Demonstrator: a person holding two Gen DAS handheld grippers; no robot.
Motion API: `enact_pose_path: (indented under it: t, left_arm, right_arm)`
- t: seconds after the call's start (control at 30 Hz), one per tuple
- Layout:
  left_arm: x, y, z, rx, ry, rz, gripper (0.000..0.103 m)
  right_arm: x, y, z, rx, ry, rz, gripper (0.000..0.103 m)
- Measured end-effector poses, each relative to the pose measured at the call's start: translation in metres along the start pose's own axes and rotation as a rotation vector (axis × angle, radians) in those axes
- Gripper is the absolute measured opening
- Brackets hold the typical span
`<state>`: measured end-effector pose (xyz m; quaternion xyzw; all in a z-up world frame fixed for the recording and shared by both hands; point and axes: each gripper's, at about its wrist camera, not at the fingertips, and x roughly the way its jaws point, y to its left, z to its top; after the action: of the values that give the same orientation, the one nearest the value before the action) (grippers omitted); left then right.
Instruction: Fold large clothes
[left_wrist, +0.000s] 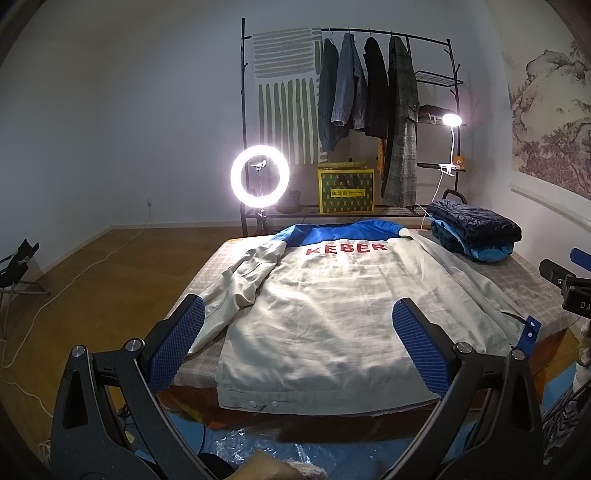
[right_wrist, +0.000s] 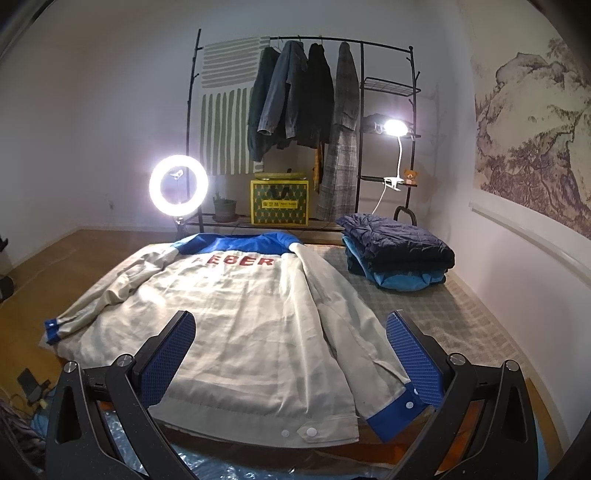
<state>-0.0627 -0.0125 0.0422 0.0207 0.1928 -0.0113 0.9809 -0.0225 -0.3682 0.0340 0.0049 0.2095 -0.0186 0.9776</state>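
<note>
A large cream jacket (left_wrist: 332, 295) (right_wrist: 236, 314) with a blue collar and red lettering lies back-up, spread flat on the checked table (left_wrist: 535, 280) (right_wrist: 454, 317). Its hem faces me and both sleeves lie out to the sides. My left gripper (left_wrist: 297, 314) hovers open over the lower back of the jacket, holding nothing. My right gripper (right_wrist: 291, 326) is open above the hem, and its right finger stands just over the blue cuff (right_wrist: 395, 410) of the right sleeve. The other gripper (left_wrist: 565, 288) shows at the right edge of the left wrist view.
A stack of folded dark and blue clothes (left_wrist: 476, 232) (right_wrist: 399, 251) sits at the table's far right. Behind stand a lit ring light (left_wrist: 259, 174) (right_wrist: 178, 185), a clothes rack (left_wrist: 369, 85) (right_wrist: 306, 96) with hung coats, a yellow box (right_wrist: 279, 202) and a clip lamp (right_wrist: 395, 127). Blue plastic sheet (left_wrist: 258, 439) lies below the near edge.
</note>
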Motion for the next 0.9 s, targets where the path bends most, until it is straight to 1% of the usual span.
enact_pose_path:
  t: [0.53,0.73,0.9]
  left_arm:
    - [-0.003,0.002,0.004,-0.003,-0.001,0.006,0.103]
    - [0.011,0.009,0.011,0.0,0.019,0.012,0.103]
    - [0.035,0.022,0.016,-0.003,0.044,0.015,0.103]
  right_arm:
    - [-0.001,0.002,0.001,-0.002,0.007,0.002,0.103]
    - [0.011,0.012,0.008,-0.016,0.022,0.023,0.103]
    - [0.026,0.026,0.017,-0.027,0.029,0.052,0.103]
